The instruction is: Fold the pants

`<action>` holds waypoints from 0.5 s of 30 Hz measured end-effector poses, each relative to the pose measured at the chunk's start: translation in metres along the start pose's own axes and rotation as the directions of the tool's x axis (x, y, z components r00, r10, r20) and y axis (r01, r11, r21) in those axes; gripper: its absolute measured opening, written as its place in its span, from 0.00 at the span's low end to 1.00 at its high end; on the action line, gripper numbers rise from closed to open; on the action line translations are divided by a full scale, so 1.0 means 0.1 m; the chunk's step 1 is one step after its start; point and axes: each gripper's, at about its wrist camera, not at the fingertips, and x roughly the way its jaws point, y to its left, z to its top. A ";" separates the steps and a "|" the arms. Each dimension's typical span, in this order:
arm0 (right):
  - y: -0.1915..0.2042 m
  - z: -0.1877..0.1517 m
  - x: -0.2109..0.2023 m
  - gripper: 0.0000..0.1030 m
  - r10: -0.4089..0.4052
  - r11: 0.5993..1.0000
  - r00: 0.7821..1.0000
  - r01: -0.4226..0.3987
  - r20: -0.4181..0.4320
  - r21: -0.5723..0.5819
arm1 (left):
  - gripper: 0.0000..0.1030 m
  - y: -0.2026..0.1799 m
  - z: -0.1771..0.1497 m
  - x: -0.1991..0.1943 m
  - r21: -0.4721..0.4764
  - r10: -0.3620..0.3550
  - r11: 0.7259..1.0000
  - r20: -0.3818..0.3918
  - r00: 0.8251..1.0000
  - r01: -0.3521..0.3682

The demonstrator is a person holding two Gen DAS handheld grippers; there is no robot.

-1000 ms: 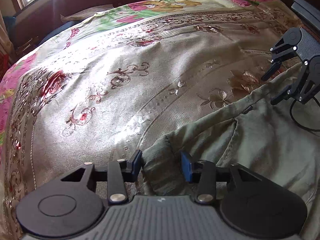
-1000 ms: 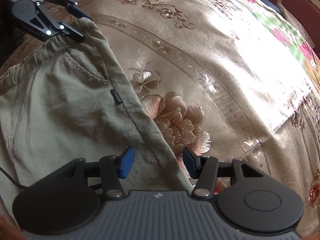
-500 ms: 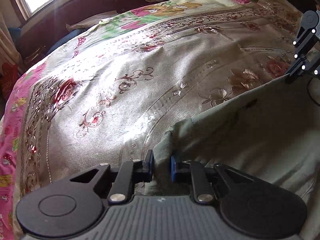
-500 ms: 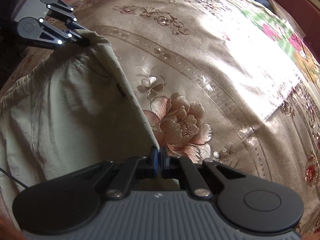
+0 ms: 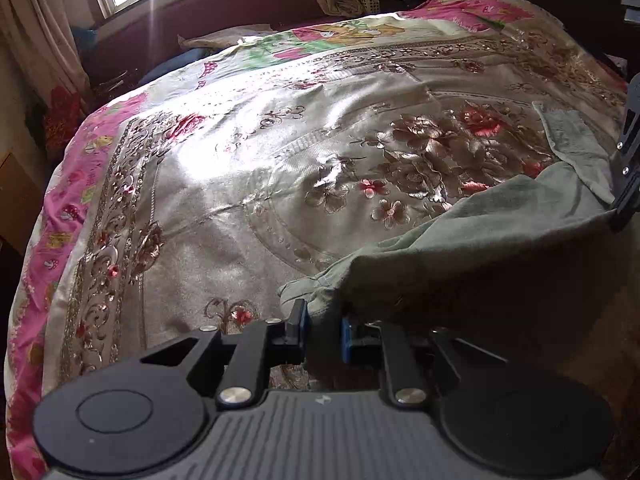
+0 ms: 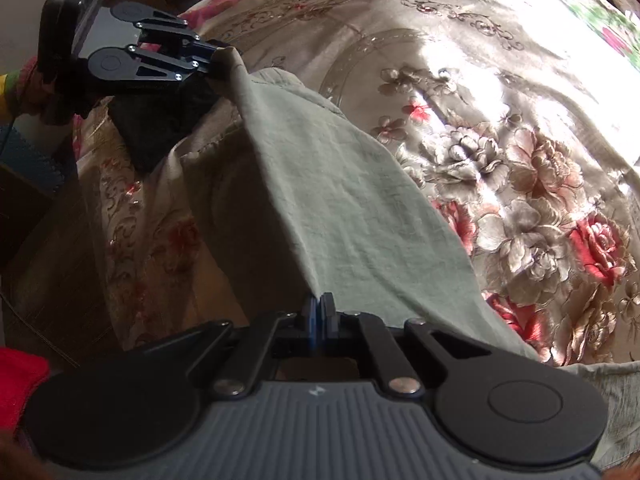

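Both tools clamped on pants (image 6: 352, 208) above floral bedspread (image 5: 248, 168)

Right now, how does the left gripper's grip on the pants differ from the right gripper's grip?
The left gripper pinches a thick, bunched wad of the pants, so a fabric-filled gap shows between its fingers; the right gripper clamps a thin edge, fingers nearly touching. The left gripper holds the gathered waistband end; the right gripper holds a plain side edge. Both are shut on the pants, which stretch between them above the bedspread.
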 end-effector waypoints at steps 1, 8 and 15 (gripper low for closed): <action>0.05 -0.05 0.08 0.03 0.018 1.000 1.000 -0.018 -0.011 0.018 | 0.31 -0.02 -0.11 0.00 -0.015 0.007 1.000 -0.015 1.000 -0.007; 0.36 -0.36 0.75 0.03 -0.005 0.999 0.998 0.003 -0.070 -0.034 | 0.31 -0.31 -0.73 0.20 0.050 0.088 0.995 -0.079 0.993 -0.084; 0.54 -0.49 1.00 0.07 -0.054 0.984 0.993 0.034 -0.109 -0.175 | 0.35 -0.59 -0.97 0.15 0.202 0.169 0.967 -0.069 0.983 -0.153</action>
